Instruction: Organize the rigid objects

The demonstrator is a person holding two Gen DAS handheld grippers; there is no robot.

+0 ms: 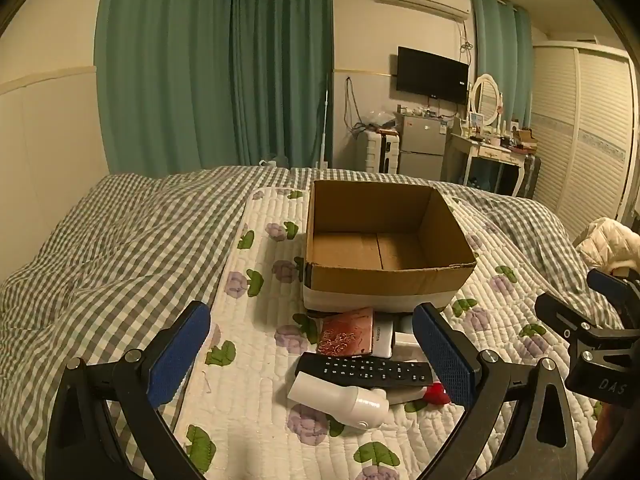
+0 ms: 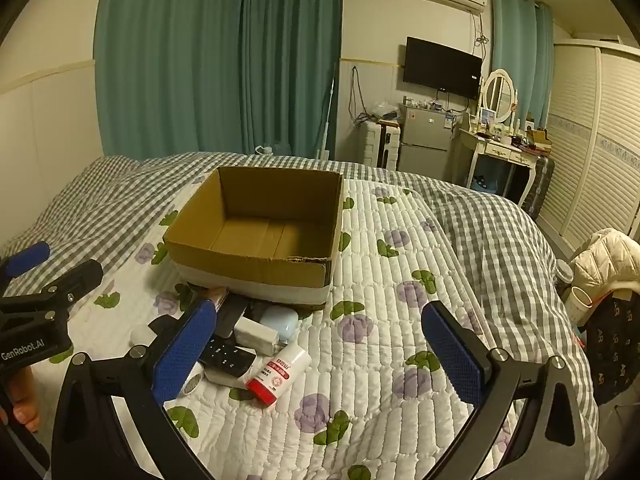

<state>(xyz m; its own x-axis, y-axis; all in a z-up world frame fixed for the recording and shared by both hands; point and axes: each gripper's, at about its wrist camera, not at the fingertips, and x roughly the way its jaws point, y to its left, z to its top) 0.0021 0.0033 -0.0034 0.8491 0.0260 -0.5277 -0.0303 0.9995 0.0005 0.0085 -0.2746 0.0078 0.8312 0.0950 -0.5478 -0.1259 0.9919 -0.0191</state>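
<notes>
The bed [image 1: 100, 248] is seen under a quilted mat; an open cardboard box [image 1: 384, 240] is set at its middle. Near it, a remote [image 1: 364, 370], white bottle [image 1: 340, 398] and red-capped bottle [image 2: 282, 372] are piled. Both the left hand-held gripper [image 1: 316, 360] and right hand-held gripper [image 2: 320, 354] are held wide, gripping nothing.

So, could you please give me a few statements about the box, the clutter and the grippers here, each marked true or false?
1. The cardboard box is empty. True.
2. The black remote lies inside the box. False: it lies on the quilt in front of it.
3. The left hand-held gripper is open. True.
4. The right hand-held gripper grips the red-capped bottle. False: it is open and holds nothing.
5. The white bottle stands upright. False: it lies on its side.
</notes>
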